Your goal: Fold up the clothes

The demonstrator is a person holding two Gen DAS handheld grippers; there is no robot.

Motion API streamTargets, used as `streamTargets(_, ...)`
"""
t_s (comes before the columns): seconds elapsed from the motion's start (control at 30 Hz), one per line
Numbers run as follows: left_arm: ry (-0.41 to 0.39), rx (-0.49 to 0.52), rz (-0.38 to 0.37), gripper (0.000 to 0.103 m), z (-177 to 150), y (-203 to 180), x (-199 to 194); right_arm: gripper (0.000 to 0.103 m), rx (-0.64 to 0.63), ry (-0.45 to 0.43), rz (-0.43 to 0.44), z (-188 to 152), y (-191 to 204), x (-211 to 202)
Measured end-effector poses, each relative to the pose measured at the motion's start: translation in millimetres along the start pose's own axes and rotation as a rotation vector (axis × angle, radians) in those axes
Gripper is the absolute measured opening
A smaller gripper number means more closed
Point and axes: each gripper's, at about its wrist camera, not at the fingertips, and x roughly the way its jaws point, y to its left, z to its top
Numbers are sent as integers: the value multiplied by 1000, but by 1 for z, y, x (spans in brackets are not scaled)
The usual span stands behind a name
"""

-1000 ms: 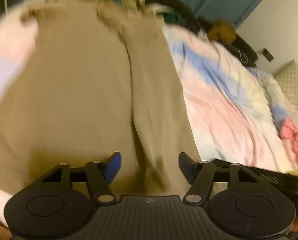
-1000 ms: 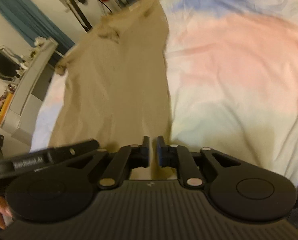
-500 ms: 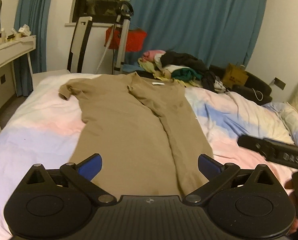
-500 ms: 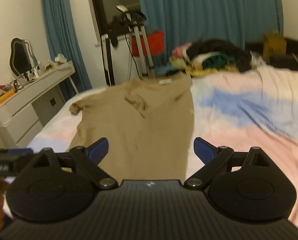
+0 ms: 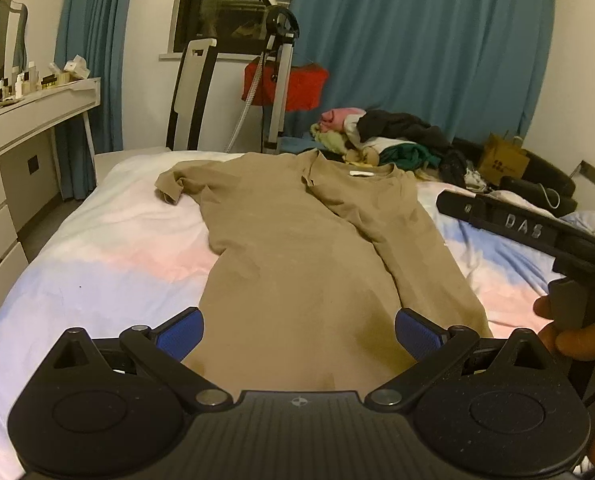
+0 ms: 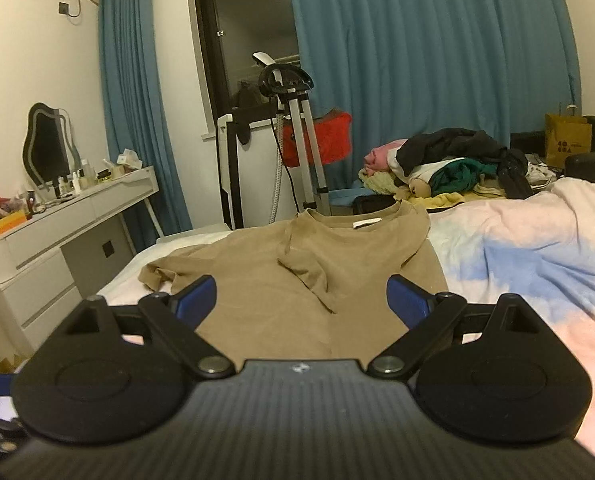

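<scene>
Now both tools [image 5: 299, 334] [image 6: 301, 300] raised, jaws wide; shirt [image 5: 309, 248] released.

Bedroom: bed [image 5: 109, 248], vanity desk [image 6: 77, 216]

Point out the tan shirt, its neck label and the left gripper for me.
tan shirt [image 5: 297, 264]: left wrist view, mid-body.
neck label [image 6: 367, 222]: right wrist view, its centre.
left gripper [image 5: 299, 332]: left wrist view, midway between fingertips.

Bare bedspread [image 5: 109, 264] either side of shirt [image 5: 297, 248].
</scene>
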Motion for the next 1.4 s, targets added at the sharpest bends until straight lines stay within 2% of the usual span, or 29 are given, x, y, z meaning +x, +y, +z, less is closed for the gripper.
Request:
streamTargets(0.1, -3, -12, -2, 103, 1, -2, 3, 93, 17, 20, 0, -9, -10, 2)
streamTargets(0.23, -12, -18, 34, 103, 3, -3, 6, 93, 34, 34, -2, -17, -16, 1)
streamTargets(0.47, -35, -28, 48, 103, 8, -8, 0, 93, 60, 34, 13, -14, -24, -3)
streamTargets(0.73, -62, -42, 46, 103, 15, -3, -10, 93, -41, 90, 78, -4, -5, 20)
streamTargets(0.87, -46, -70, 30, 103, 14, 8, -10, 93, -158, 131, 143, 9, 23, 64)
streamTargets(1.03, -16, -102, 0, 103, 6, 22, -2, 93, -286, 200, 213, 7, 66, 134)
streamTargets(1.23, 25, -246, 2, 103, -1, 56, 17, 93, -333, 253, 349, 0, 136, 229)
streamTargets(1.4, 39, -352, -5, 103, -5, 79, 32, 93, -390, 245, 404, 1, 207, 292)
